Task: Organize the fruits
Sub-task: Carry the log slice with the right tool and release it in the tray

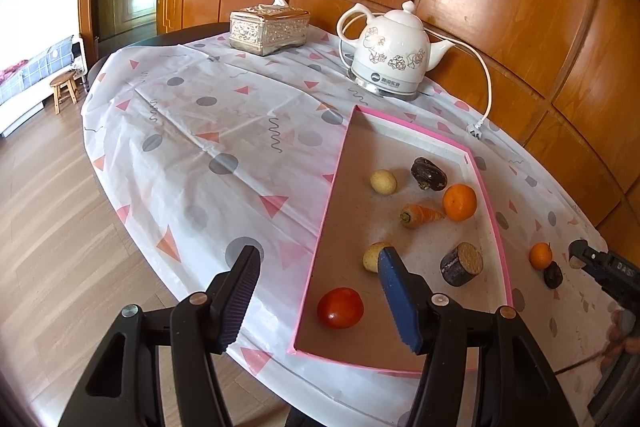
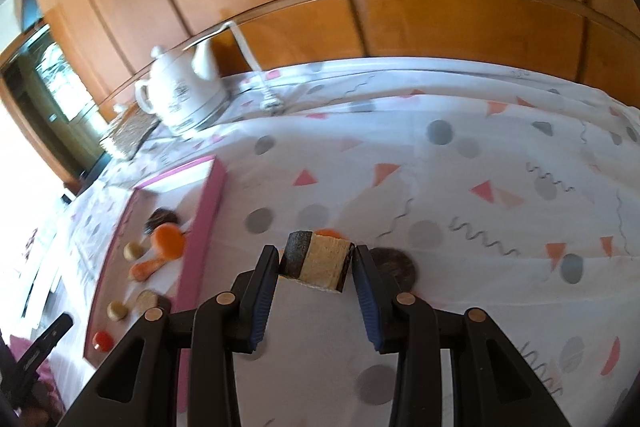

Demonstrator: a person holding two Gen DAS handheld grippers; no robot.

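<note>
**Fruit chunk in the right tongs, pink tray off to its left**

The fruit chunk (image 2: pixel 316 261), a short dark-skinned piece with a pale cut face, sits clamped between the two pads of the right gripper (image 2: pixel 316 267) and appears lifted clear of the tablecloth (image 2: pixel 460 187). Its length seems to run across the jaws, from pad to pad, with the cut face turned toward the camera. That is the relation the next move rests on: from this gripper the pink tray (image 2: pixel 208 211) lies to the left, its long side wall nearest, so the carry would probably have to go leftward and over that wall before the piece can be let down.

Just beyond the held piece, still on the cloth, lie a dark fruit (image 2: pixel 394 263) to the right and a sliver of orange (image 2: pixel 330 231) directly behind; both are outside the tray and look like later picks for this same hand, which is much the nearer one.

The left gripper (image 1: pixel 320 267) hangs over the near left corner of the tray (image 1: pixel 320 247) with its jaws standing apart and nothing between them. Past its tips lie a tomato (image 1: pixel 340 307), a pale round fruit (image 1: pixel 374 255) partly hidden by one pad, and a similar cut chunk (image 1: pixel 461 264); farther in, a carrot (image 1: pixel 420 215), a tangerine (image 1: pixel 460 202), another pale fruit (image 1: pixel 383 181) and a dark one (image 1: pixel 429 173). Farthest away stand a kettle (image 1: pixel 394 55) and a tissue box (image 1: pixel 269 31).
</note>
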